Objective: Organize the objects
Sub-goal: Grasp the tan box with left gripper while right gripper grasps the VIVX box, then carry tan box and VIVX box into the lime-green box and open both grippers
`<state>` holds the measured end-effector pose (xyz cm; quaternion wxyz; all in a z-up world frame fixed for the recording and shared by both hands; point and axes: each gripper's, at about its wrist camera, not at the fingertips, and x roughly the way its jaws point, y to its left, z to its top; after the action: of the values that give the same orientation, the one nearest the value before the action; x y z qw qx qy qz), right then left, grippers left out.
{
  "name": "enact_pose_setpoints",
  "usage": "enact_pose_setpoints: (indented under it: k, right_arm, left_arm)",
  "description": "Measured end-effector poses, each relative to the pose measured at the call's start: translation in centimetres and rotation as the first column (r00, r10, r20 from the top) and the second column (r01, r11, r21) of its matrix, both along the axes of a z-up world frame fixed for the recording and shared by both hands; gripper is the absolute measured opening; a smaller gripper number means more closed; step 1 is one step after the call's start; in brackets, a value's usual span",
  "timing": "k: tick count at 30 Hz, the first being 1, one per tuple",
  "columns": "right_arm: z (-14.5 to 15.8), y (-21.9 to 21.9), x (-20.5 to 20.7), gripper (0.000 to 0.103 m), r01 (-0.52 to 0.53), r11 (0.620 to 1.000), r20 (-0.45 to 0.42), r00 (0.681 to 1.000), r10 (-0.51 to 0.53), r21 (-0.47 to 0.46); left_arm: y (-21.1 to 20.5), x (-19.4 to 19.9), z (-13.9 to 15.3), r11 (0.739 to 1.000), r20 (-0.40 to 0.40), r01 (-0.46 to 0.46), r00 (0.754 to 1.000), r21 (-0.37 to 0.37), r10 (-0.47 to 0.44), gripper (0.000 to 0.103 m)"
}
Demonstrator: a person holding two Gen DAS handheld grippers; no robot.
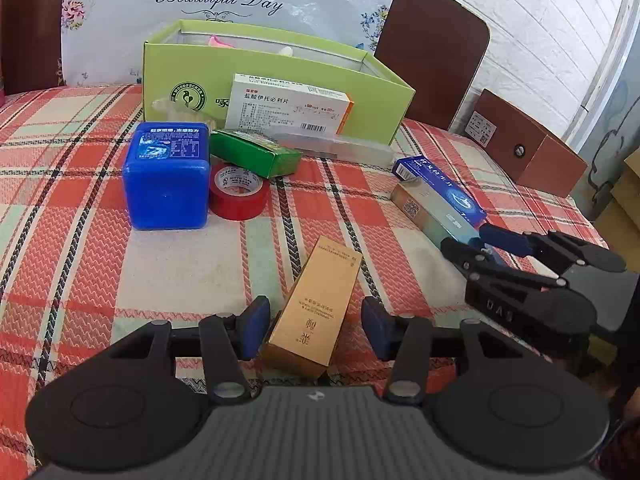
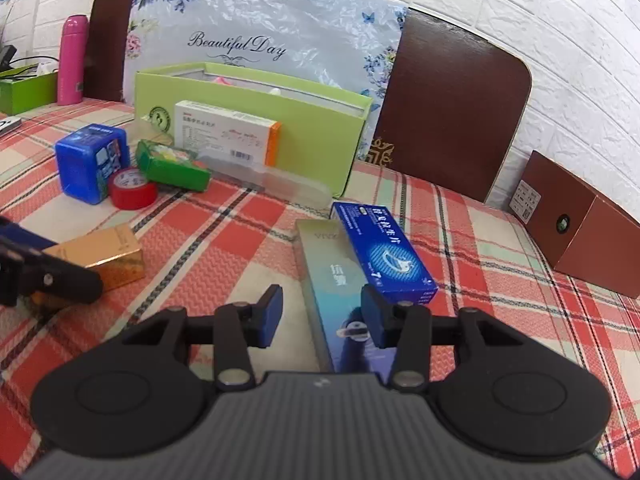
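My left gripper (image 1: 316, 326) is open, its blue pads on either side of a gold box (image 1: 314, 312) lying on the plaid cloth; the pads do not press it. The gold box also shows in the right wrist view (image 2: 106, 256). My right gripper (image 2: 322, 316) is open around the near end of a long teal box (image 2: 336, 292); a blue medicine box (image 2: 384, 256) lies against that box's right side. A light green open box (image 1: 280, 80) stands at the back, with a white and orange medicine box (image 1: 288, 106) leaning on its front.
A blue cube container (image 1: 166, 176), red tape roll (image 1: 238, 192), green carton (image 1: 256, 152) and clear plastic case (image 1: 332, 146) sit before the green box. A brown box (image 2: 580, 220) lies far right. A pink bottle (image 2: 72, 60) stands back left.
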<state>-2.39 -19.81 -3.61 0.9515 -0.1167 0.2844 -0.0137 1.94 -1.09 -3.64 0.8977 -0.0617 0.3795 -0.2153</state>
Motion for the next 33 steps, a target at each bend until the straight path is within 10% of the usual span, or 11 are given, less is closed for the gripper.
enact_pose_setpoints:
  k: [5, 12, 21, 33]
  right_arm:
    - [-0.6, -2.4, 1.0, 0.054, 0.089, 0.99, -0.065, 0.994, -0.082, 0.107]
    - [-0.6, -2.0, -0.5, 0.039, 0.058, 0.968, -0.13, 0.991, -0.027, 0.246]
    - [-0.1, 0.8, -1.7, 0.045, -0.024, 0.968, -0.156, 0.986, 0.064, 0.249]
    - [-0.8, 1.3, -1.1, 0.039, -0.022, 0.968, -0.137, 0.989, 0.058, 0.251]
  left_arm:
    - [0.0, 0.1, -0.1, 1.0, 0.003, 0.002, 1.0, 0.002, -0.002, 0.052]
    - [1.5, 0.0, 0.0, 0.998, -0.017, -0.068, 0.998, 0.002, 0.068, 0.037]
    - [1.7, 0.0, 0.2, 0.996, -0.018, -0.093, 0.996, 0.003, 0.093, 0.049]
    - [0.6, 0.1, 0.0, 0.995, 0.016, -0.056, 0.998, 0.078, 0.055, 0.035]
